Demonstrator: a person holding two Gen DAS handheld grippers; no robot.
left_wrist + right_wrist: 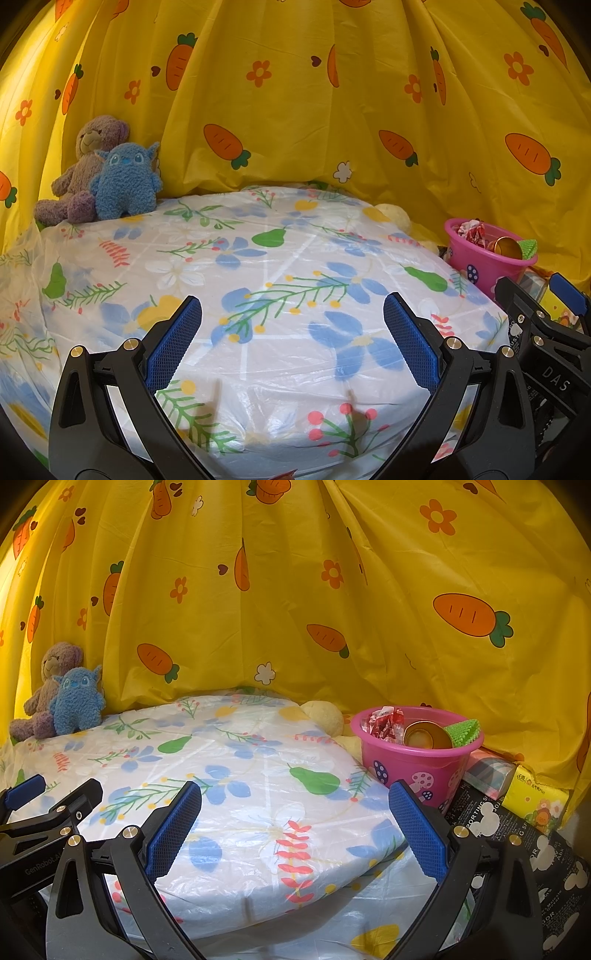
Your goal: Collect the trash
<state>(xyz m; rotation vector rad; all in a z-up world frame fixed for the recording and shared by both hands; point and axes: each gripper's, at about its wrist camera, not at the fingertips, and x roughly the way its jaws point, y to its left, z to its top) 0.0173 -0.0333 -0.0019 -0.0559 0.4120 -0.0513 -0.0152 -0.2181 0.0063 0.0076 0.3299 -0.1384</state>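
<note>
A pink bucket (417, 757) stands right of the table; it also shows in the left wrist view (480, 258). It holds a red-white crumpled wrapper (386, 723), a brass-coloured can (428, 734) and a green knitted piece (465, 729). My left gripper (291, 343) is open and empty above the flowered table cover (288, 258). My right gripper (295, 827) is open and empty over the cover's right part, left of the bucket. Each gripper shows at the edge of the other's view.
A brown teddy (85, 166) and a blue plush toy (125, 181) sit at the table's far left. A yellow carrot-print curtain (332, 92) hangs behind. A cream plush (325, 716), a tissue pack (535, 805) and a black Mickey-print box (517, 845) lie near the bucket.
</note>
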